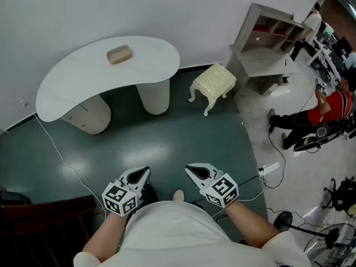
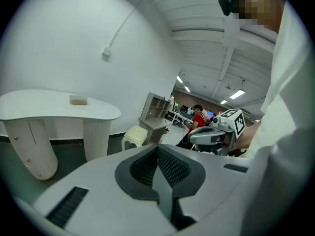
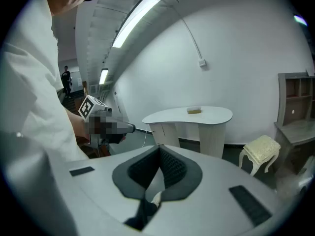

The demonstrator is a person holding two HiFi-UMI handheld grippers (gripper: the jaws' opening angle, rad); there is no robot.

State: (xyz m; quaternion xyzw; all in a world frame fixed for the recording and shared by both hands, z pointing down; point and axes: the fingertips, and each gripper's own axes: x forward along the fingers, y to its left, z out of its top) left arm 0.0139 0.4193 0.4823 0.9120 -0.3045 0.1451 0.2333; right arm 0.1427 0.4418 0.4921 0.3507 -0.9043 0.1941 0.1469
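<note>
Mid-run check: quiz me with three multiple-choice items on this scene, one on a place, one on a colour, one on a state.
1. Where does the tan block lie?
A on the white table
B inside a box
C on a chair

2. What colour is the stool?
A red
B cream
C black

3. How do the left claw and right claw stand?
A wide apart
B shut on a cable
C shut, empty

Answers:
1 A, the block rests on the tabletop.
2 B, its seat and legs are pale cream.
3 C, each gripper view shows the jaws together with nothing between.
</note>
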